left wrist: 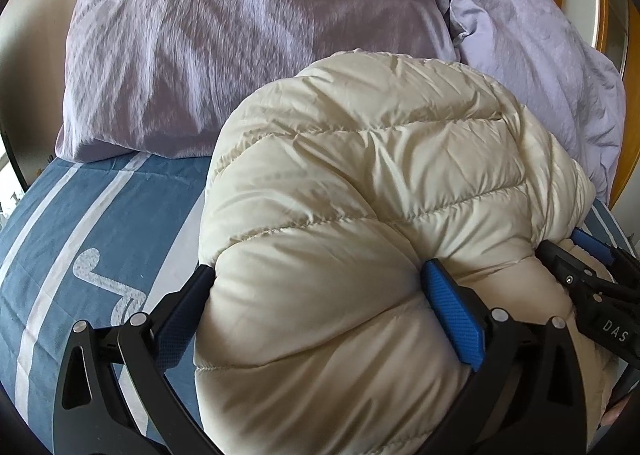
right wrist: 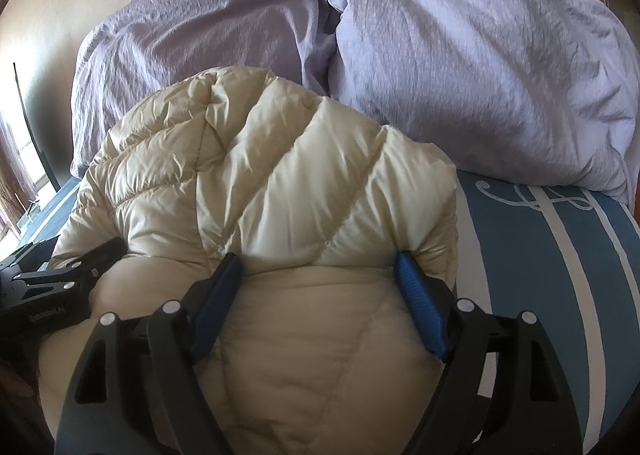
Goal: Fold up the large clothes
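Cream puffer jacket (left wrist: 360, 183) bundled – long axis toward pillows (left wrist: 248, 35), both tongs clamping near end.

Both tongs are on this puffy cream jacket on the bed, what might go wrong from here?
The bulky down jacket bulges between both tongs, left and right, so it may spring out and unfold. Its slick shell may slip. Pushed forward, it could bunch against the purple pillows.

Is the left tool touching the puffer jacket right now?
Touching. The left wrist view shows the left tool straddling the cream puffer jacket, with both blue pads pressed into the bulging fabric.
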